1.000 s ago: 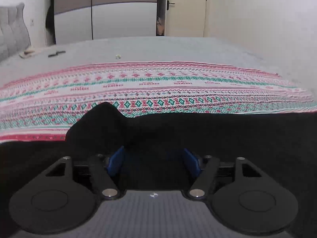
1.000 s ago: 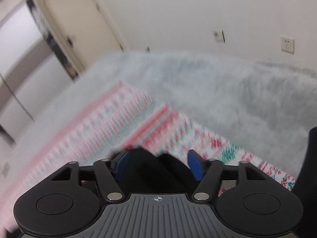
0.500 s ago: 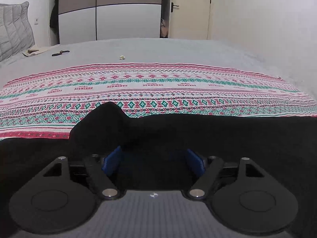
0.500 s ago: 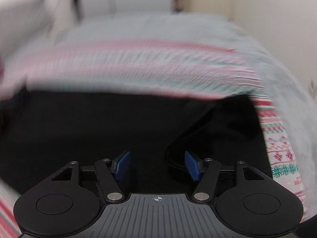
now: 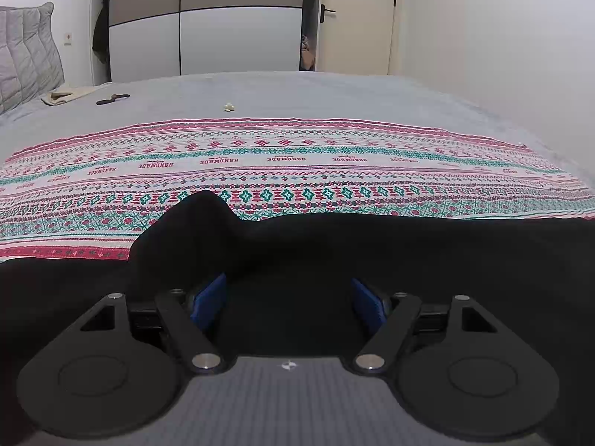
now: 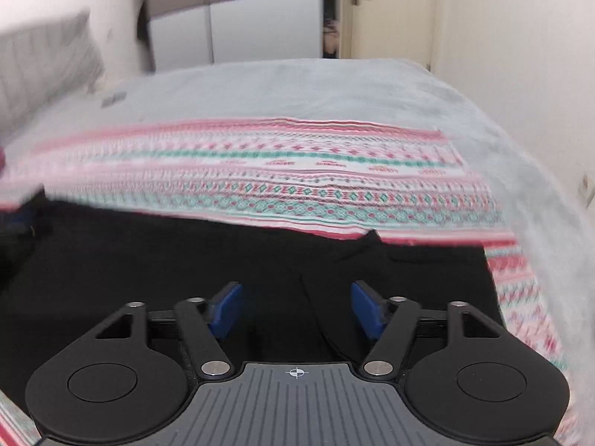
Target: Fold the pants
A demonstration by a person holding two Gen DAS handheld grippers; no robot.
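Black pants (image 5: 409,252) lie spread on a red, green and white patterned cloth (image 5: 297,163) on a grey bed. One fold of the pants humps up (image 5: 197,223) just ahead of the left pad. My left gripper (image 5: 290,297) hovers low over the black fabric, its blue pads wide apart and pressing on nothing. In the right wrist view the pants (image 6: 148,260) fill the lower half, with their right edge near the patterned cloth (image 6: 297,186). My right gripper (image 6: 296,304) sits over a dark seam, jaws opening, fabric below them and not pinched.
The grey bedspread (image 5: 316,89) stretches beyond the cloth, carrying a dark small object (image 5: 112,99), a beige cloth (image 5: 63,96) and a white crumb (image 5: 228,106). A grey pillow (image 5: 26,55) sits far left; a wardrobe (image 5: 208,22) and door (image 5: 353,18) stand behind, with a wall to the right.
The right wrist view rolled from a tilted look at the wall and bed corner to a level look over the pants. Its pads stand wider now. The left view barely shifted.
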